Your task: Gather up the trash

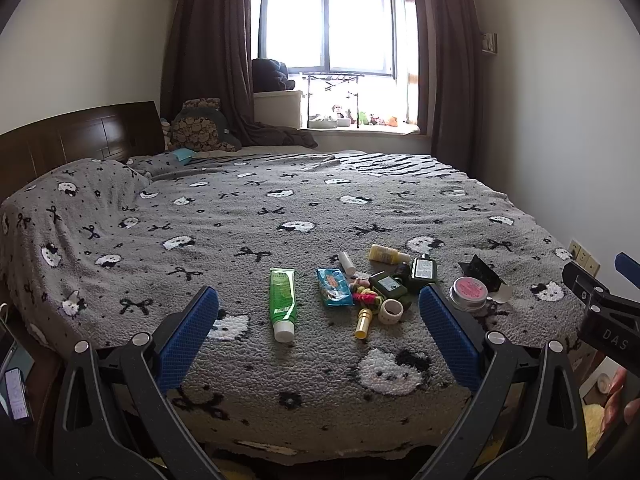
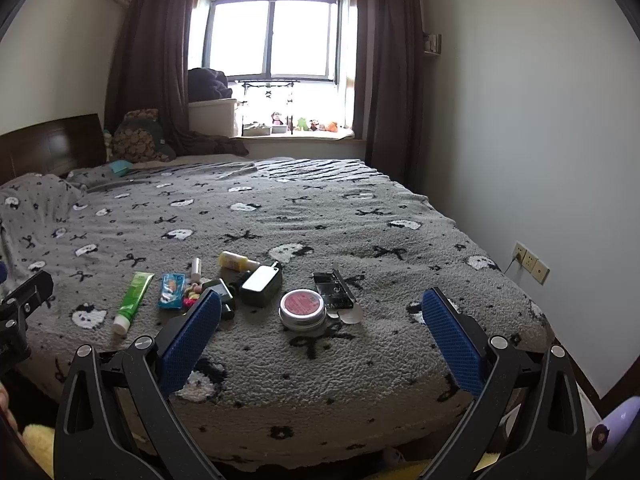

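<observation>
Grey fleece with cat faces and bows covers the bed (image 1: pixel 240 216), and the left wrist view looks across it toward the window (image 1: pixel 328 32). The left gripper (image 1: pixel 320 316) has its blue pads spread wide with nothing between them, hovering short of the clutter near the bed's near edge. Just ahead lie a green tube (image 1: pixel 283 300), a blue packet (image 1: pixel 333 287), a gold lipstick (image 1: pixel 363 322), a tape roll (image 1: pixel 391 311), dark bottles (image 1: pixel 404 280), a yellow bottle (image 1: pixel 386 254) and a pink-lidded tin (image 1: pixel 470 292). At the right edge part of the other tool shows.

From the right wrist view, the right gripper (image 2: pixel 320 320) is likewise spread wide and empty. The tin (image 2: pixel 302 309) sits between its pads, farther off on the blanket, touching neither. A black wrapper (image 2: pixel 334 290) lies just beside the tin; the tube (image 2: pixel 132 300), packet (image 2: pixel 172 290) and bottles (image 2: pixel 256 284) lie to the left.
</observation>
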Tool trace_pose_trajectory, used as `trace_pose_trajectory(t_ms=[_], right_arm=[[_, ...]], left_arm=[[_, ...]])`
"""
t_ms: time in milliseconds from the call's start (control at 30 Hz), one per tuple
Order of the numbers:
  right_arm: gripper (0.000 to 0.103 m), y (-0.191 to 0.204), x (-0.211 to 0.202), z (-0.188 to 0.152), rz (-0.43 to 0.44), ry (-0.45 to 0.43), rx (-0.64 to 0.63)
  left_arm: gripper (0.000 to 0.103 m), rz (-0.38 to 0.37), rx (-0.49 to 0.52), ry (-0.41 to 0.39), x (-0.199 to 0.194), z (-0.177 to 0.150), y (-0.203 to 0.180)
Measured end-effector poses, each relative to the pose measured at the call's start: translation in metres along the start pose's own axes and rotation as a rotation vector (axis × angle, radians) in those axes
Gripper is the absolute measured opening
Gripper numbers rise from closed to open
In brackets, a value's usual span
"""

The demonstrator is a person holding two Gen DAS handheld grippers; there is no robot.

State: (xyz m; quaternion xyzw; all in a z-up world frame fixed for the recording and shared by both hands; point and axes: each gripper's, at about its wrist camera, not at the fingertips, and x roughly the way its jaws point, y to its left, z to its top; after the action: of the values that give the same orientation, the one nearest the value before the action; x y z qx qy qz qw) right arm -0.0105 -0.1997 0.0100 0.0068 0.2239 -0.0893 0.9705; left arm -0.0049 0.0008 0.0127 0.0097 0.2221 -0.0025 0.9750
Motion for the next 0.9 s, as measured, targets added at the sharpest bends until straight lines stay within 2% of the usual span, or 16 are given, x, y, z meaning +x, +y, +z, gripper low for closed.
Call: trace_pose_trajectory(t_ms=[900], right_arm=[[0.100, 0.0012, -0.0040, 0.0067, 0.010, -0.020, -0.006]], left_arm=[[0.095, -0.001, 0.004, -0.030, -0.0068, 0.0081, 0.0003]])
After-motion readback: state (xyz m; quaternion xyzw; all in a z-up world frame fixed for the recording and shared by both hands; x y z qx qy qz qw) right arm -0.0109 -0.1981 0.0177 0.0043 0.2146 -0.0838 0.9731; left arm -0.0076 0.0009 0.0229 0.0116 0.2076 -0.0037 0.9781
